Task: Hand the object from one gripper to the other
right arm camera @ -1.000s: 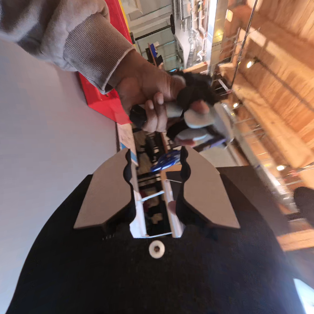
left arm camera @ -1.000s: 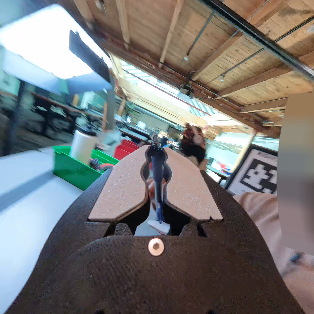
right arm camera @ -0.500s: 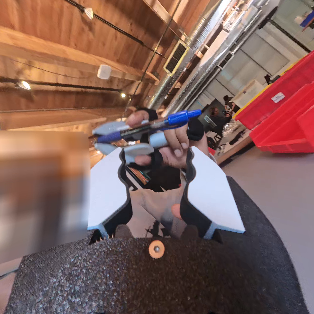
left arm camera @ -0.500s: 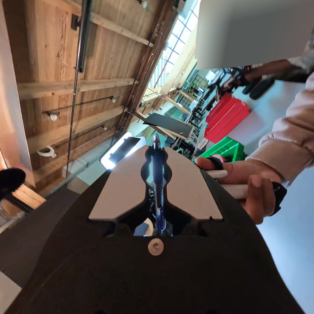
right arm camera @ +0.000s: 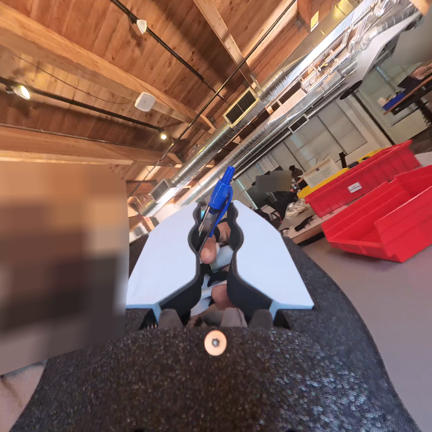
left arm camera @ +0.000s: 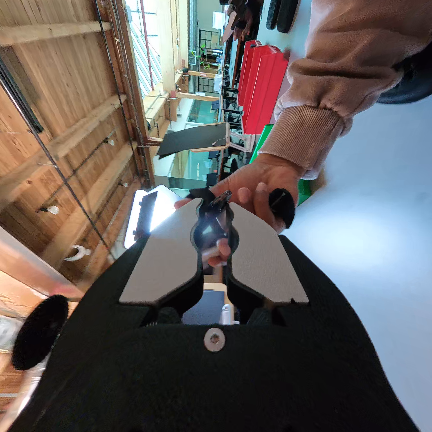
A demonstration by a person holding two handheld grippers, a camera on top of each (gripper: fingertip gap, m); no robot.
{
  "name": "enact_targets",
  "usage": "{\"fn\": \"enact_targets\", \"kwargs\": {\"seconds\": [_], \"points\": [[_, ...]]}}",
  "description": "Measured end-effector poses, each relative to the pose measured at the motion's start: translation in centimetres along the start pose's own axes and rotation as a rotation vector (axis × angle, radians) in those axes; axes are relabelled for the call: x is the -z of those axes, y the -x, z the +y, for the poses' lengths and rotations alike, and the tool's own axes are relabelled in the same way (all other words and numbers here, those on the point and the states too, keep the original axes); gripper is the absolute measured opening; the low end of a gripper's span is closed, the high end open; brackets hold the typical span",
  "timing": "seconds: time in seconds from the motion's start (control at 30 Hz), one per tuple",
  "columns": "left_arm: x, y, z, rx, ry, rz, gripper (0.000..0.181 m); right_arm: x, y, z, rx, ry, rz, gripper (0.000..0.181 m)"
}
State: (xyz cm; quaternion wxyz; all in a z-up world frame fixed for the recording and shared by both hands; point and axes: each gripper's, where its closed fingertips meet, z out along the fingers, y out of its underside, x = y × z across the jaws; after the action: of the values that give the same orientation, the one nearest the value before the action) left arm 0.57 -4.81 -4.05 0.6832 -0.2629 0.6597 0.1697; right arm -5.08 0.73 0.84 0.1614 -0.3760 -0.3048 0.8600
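Observation:
A pen with a blue cap (right arm camera: 218,198) stands tilted between the fingertips of my right gripper (right arm camera: 214,205), which is shut on it, cap end up. The hand holding the left gripper (right arm camera: 208,254) shows through the gap behind it; that gripper's fingers are hidden. In the left wrist view the pen's dark tip (left arm camera: 221,199) lies slanted between the tips of my left gripper (left arm camera: 215,202), whose jaws stand slightly parted. A hand in a tan sleeve (left arm camera: 254,187) holds the right gripper just beyond.
Both grippers are held up in the air over a grey table (left arm camera: 374,210). Red bins (right arm camera: 385,210) stand at the table's far side, also in the left wrist view (left arm camera: 259,88), with a green bin (left arm camera: 261,140) behind the hand. Wooden ceiling beams fill the rest. Tip to tip, the grippers are about 9 cm apart.
My right gripper moved in onto the pen and its jaws closed around the capped end. My left gripper's jaws widened a little, and the pen now sits slanted in them instead of straight.

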Motion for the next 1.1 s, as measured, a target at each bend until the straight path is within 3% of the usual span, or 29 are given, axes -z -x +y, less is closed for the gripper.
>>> {"fn": "enact_targets", "kwargs": {"seconds": [0.1,0.2,0.27,0.37,0.47,0.6,0.73,0.9,0.97,1.1], "points": [[0.3,0.1,1.0,0.274,-0.056,0.072,0.024,1.1,0.3,-1.6,0.182,-0.004,0.098,0.020],[1.2,1.5,1.5,0.588,-0.196,0.090,0.028,1.8,-0.2,-2.3,0.291,0.021,0.202,0.022],[2.1,2.9,2.2,0.772,-0.277,0.088,0.028,1.9,0.1,-2.7,0.307,-0.008,0.194,0.022],[3.0,3.9,4.1,0.990,-0.313,0.113,0.034,2.5,1.0,-4.5,0.330,-0.114,0.206,0.011],[2.7,4.6,7.0,1.217,-0.257,0.078,0.028,3.5,1.4,-5.8,0.421,-0.164,0.266,0.010],[1.4,3.6,9.1,1.651,-0.226,0.173,0.028,4.0,1.3,-6.4,0.809,-0.129,0.503,0.010],[0.1,3.1,8.9,1.957,-0.363,0.247,0.029,3.3,0.7,-5.3,1.340,0.014,0.745,0.010],[-0.5,2.2,10.7,2.145,-0.404,0.239,0.033,1.0,-1.6,0.2,2.183,0.451,0.832,0.011],[-0.4,1.5,11.6,2.173,-0.378,0.253,0.034,0.5,-3.7,2.6,2.346,0.607,0.790,0.010],[0.0,-0.6,12.6,2.214,-0.296,0.376,0.032,0.1,-7.2,6.8,2.399,0.802,0.672,0.011]]}}
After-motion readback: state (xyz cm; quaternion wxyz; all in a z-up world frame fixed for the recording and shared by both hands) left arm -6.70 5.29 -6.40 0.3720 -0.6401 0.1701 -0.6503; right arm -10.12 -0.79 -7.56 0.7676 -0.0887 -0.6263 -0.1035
